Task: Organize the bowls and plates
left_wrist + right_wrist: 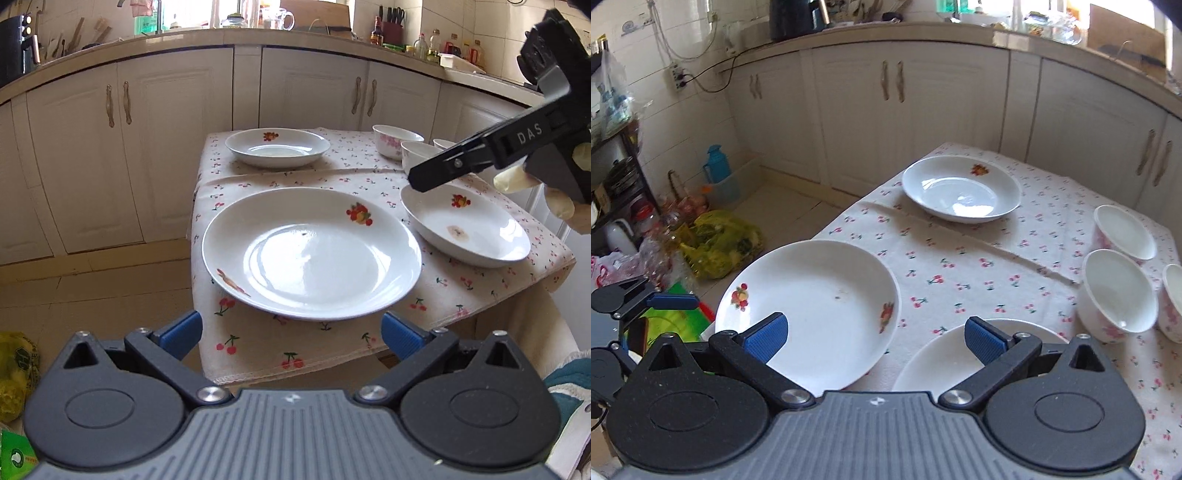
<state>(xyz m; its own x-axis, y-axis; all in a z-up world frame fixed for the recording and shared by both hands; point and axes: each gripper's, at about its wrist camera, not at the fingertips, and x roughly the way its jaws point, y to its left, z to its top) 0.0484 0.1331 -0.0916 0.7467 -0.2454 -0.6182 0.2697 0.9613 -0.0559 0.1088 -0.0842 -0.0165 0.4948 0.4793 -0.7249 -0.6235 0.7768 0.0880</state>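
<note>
Three white plates with fruit prints lie on a small table with a cherry-print cloth [332, 177]. The near plate [312, 253] lies just ahead of my open, empty left gripper [291, 334]. A second plate [465, 225] lies to its right, a third plate [277, 147] at the far side. Three white bowls with pink flowers [397, 139] stand at the far right. My right gripper [875, 338] is open and empty, above the gap between the near plate [809, 310] and the second plate [945, 358]. The bowls [1117, 291] stand to its right.
White kitchen cabinets [177, 129] and a cluttered counter run behind the table. A yellow bag [720, 240], a blue flask [716, 162] and a rack of items stand on the floor to the left. The right gripper body [517, 140] hangs over the table's right side.
</note>
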